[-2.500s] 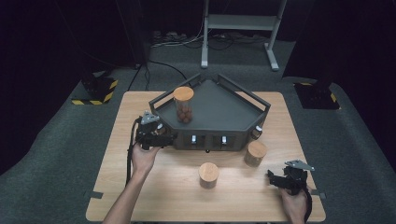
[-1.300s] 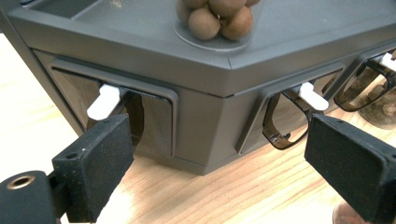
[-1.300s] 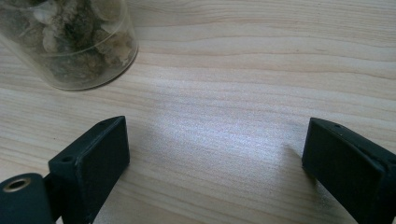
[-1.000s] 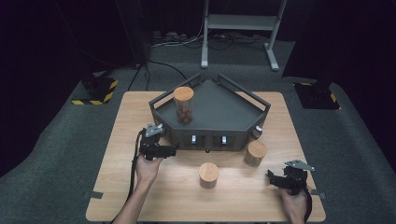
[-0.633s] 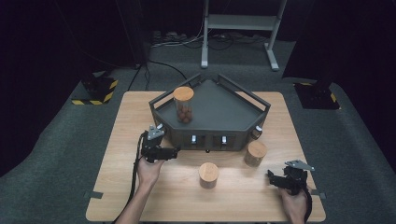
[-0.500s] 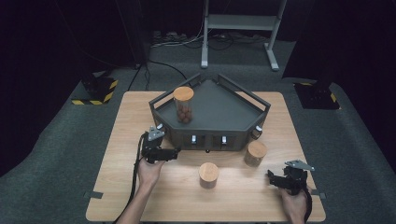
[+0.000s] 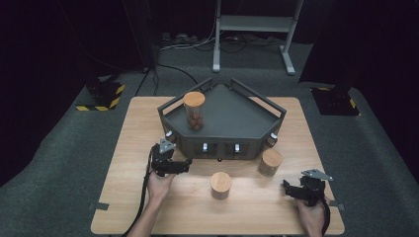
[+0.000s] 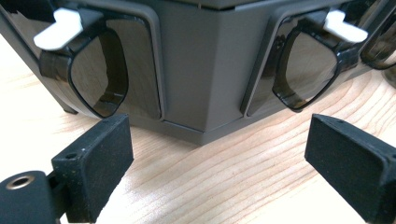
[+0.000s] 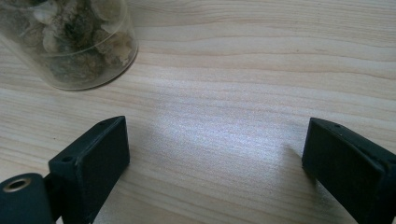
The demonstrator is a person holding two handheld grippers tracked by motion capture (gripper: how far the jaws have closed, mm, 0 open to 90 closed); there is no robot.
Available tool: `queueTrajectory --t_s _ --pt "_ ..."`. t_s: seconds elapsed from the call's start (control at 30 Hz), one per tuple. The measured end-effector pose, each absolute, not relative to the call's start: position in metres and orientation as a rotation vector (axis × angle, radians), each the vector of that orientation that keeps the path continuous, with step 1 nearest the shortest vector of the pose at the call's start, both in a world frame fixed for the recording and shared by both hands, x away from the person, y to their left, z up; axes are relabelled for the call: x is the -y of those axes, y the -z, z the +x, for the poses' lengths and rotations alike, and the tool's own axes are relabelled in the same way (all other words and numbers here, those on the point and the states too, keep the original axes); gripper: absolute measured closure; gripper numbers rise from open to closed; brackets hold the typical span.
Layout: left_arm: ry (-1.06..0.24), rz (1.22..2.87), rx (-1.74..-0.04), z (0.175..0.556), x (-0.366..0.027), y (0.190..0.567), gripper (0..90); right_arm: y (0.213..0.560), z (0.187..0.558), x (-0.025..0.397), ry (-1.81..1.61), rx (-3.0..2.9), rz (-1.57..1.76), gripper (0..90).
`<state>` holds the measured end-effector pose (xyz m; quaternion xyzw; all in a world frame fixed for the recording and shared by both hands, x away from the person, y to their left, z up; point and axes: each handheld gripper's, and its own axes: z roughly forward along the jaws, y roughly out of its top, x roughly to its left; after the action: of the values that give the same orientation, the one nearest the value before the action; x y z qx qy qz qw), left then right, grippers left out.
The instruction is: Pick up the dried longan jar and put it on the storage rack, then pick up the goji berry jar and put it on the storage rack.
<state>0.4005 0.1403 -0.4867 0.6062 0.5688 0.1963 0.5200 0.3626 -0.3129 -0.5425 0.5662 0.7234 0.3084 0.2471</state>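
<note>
Left gripper (image 7: 184,165) sits just off the front-left corner of the rack (image 7: 232,121), jaws spread wide, nothing between them. In the left gripper view the gripper (image 8: 219,163) faces a corner of the rack (image 8: 201,70) close up, with a dark clear flap (image 8: 100,77) on one face and another flap (image 8: 308,70) on the other, each under a white tab (image 8: 60,32). Jaws hover over bare table (image 8: 224,172), not touching the rack.

Right gripper (image 7: 291,190) is near the table's front-right corner, well apart from the rack, also released and holding nothing. In the right gripper view the gripper (image 9: 215,158) has plain wood between its jaws; a clear jar (image 9: 70,42) with brownish lumps stands farther off at upper left, not touched.

High view: three cork-lidded jars. One jar (image 7: 194,109) stands upright on the rack's top, left-rear part, with round brown bits inside. A second jar (image 7: 221,184) stands on the table (image 7: 133,128) in front of the rack, between the two grippers. A third jar (image 7: 270,162) stands just beside the rack's front-right corner. Both forearms come in from the bottom edge.
</note>
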Motion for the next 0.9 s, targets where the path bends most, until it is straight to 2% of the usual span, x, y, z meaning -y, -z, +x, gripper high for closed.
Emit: queueTrajectory --t_s 0.9 --pt "-0.460 1.472 -1.379 0.395 -0.136 0.502 7.2 0.543 0.363 0.313 -0.841 -1.972 1.544 6.9"
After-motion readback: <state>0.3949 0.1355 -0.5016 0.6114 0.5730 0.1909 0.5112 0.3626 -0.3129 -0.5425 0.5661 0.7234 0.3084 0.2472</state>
